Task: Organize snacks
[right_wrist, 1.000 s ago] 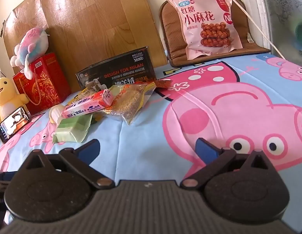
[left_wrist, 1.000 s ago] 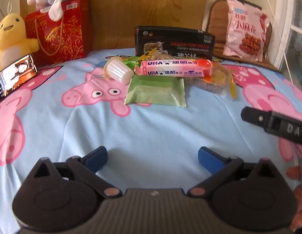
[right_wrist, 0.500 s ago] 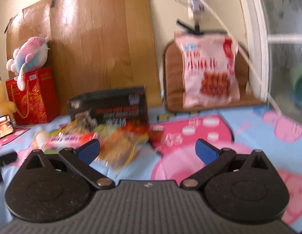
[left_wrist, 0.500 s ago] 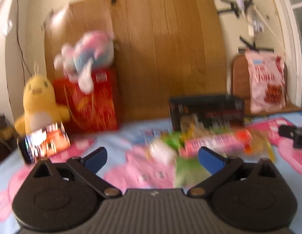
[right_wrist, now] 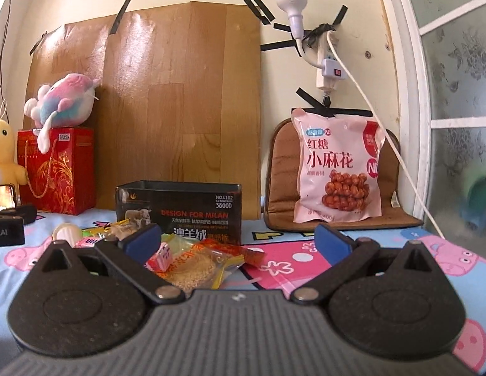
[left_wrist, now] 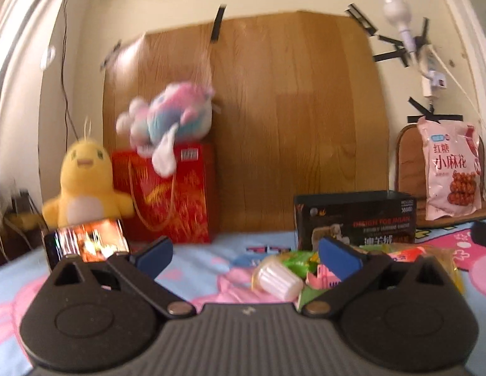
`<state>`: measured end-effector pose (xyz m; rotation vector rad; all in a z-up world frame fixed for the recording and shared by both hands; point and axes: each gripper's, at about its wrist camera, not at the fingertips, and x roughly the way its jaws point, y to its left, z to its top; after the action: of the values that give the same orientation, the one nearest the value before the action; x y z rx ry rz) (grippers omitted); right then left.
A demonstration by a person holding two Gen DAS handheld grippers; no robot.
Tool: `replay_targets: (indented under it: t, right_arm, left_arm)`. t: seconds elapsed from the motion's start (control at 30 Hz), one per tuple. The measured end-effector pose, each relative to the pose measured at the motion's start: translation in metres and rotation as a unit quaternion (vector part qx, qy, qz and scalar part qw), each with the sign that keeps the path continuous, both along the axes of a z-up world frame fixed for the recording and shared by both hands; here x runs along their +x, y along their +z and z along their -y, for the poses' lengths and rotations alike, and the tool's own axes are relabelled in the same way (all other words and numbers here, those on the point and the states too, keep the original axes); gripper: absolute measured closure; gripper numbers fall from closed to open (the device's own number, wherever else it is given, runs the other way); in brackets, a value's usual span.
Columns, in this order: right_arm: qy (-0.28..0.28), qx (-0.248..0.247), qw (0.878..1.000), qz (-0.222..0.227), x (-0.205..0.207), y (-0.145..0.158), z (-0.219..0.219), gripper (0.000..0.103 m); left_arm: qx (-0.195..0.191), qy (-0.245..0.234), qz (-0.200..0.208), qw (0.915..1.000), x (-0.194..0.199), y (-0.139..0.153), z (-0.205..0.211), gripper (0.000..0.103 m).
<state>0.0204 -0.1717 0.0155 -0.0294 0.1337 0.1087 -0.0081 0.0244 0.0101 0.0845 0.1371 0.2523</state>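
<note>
A pile of snacks lies on the pig-print bedspread in front of a black open box (right_wrist: 180,210), which also shows in the left wrist view (left_wrist: 356,219). The pile holds a white jelly cup (left_wrist: 276,279), a green packet (left_wrist: 298,261), a pink UHA candy stick (right_wrist: 161,255) and a clear bag of yellowish snack (right_wrist: 199,269). A large pink snack bag (right_wrist: 337,169) leans on a brown cushion at the back right. My left gripper (left_wrist: 246,255) is open and empty, left of the pile. My right gripper (right_wrist: 236,238) is open and empty, just before the pile.
A red gift bag (left_wrist: 171,197) with a pastel plush (left_wrist: 171,119) on top stands at the back left. A yellow chick plush (left_wrist: 83,185) and a lit phone (left_wrist: 89,242) sit beside it. A wooden board (right_wrist: 167,94) and power strip (right_wrist: 329,69) hang on the wall.
Both grippers have tilted up and now look level across the bed at the wall, closer to the snack pile. Both stay open and empty.
</note>
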Motion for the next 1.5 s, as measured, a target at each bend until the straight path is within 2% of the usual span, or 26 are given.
replay_targets:
  t: [0.17,0.37,1.5]
  right_arm:
    - [-0.006,0.005,1.000,0.005,-0.002,-0.001,0.001,0.000]
    - [-0.012,0.014,1.000,0.004,-0.002,-0.001,0.003,0.000]
    - [-0.005,0.017,1.000,-0.007,0.001,-0.001,0.004,0.000]
  left_arm:
    - [-0.005,0.010,-0.002,0.9999,0.003,0.004,-0.002,0.000]
    - [-0.008,0.018,0.028,0.9994,-0.008,0.004,-0.002,0.000]
    - [-0.038,0.016,0.026,0.9988,-0.008,0.005,-0.010,0.000]
